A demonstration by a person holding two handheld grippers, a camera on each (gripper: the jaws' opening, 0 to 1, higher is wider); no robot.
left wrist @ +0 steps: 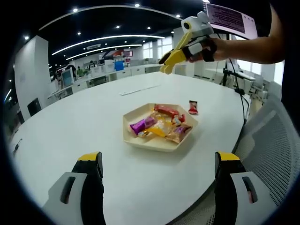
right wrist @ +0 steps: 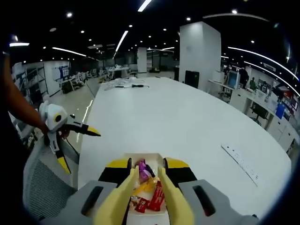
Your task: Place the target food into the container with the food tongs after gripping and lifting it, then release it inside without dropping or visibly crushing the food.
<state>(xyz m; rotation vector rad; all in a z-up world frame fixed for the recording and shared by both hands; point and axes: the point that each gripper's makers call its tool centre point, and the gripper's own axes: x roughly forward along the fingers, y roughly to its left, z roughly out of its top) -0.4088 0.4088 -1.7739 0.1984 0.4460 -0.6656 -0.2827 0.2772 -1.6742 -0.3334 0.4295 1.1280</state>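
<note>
One red packet [left wrist: 193, 108] lies on the table [left wrist: 70, 131] just beyond the tray [left wrist: 129, 136], towards the right edge, and I take it for the target, though the task does not say which. The tray, probably the container, already holds several wrapped snacks [left wrist: 161, 125] and sits in from the near edge. Nothing is lifted, so gripping, carrying and letting go all seem left to do.

The right gripper [right wrist: 147, 164] has its jaws closed against the yellow tongs [right wrist: 171, 197]; the tong tips stand a little apart with nothing between them. In the left gripper view the tongs hang high above the far side of the table, well clear of the packet. The left gripper [left wrist: 159, 161] is spread wide and empty, hovering off the near edge.

There is plenty of room: bare table lies all round the tray and packet, so the tongs can come straight down. The packet is close to the tray's rim, so the lift needs to clear it. A mesh chair [left wrist: 272, 150] stands off the right edge, out of the way
</note>
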